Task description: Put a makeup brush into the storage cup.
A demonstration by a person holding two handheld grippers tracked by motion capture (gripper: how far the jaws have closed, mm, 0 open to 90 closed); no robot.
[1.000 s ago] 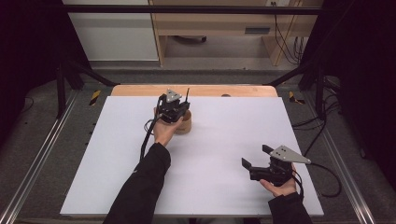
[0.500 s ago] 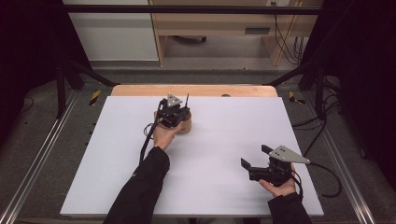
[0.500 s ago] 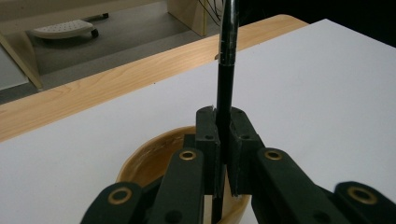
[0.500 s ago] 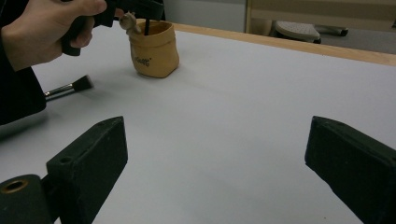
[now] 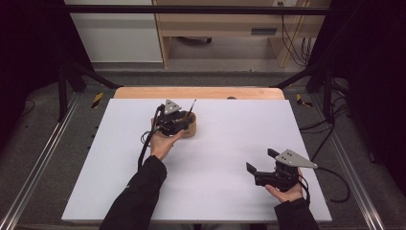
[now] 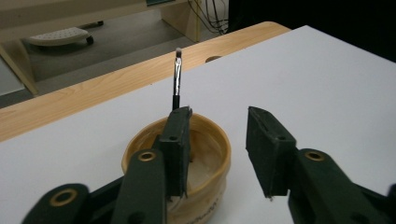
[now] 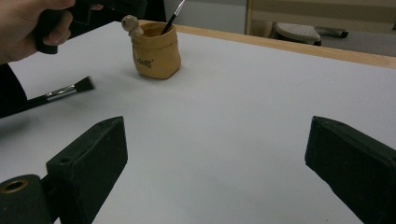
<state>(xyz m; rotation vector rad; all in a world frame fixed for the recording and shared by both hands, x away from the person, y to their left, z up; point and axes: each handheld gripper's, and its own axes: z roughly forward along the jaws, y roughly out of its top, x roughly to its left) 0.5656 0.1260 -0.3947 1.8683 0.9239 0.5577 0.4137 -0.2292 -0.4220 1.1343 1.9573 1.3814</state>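
With my left gripper (image 6: pixel 219 154) above the tan, sack-shaped ceramic pot (image 6: pixel 205 149), my jaws had just been opening, and nothing lay between them; the thin black-handled brush with its silver ferrule (image 6: pixel 177 79) stood inside the pot, leaning on the rim just behind my left-hand jaw. The good way, I judged, was to draw straight back and upward, so that jaw would not catch the slender handle or tip the small pot on the smooth white tabletop (image 5: pixel 230 139). The pot looked glossy and rounded, its lip rolled like a folded bag, with a small pale figure (image 7: pixel 130 23) on its edge. My right gripper (image 7: pixel 215 154) rested well apart with its jaws wide and empty. A broader flat-headed black brush (image 7: pixel 60 93) lay on the tabletop near my left sleeve.
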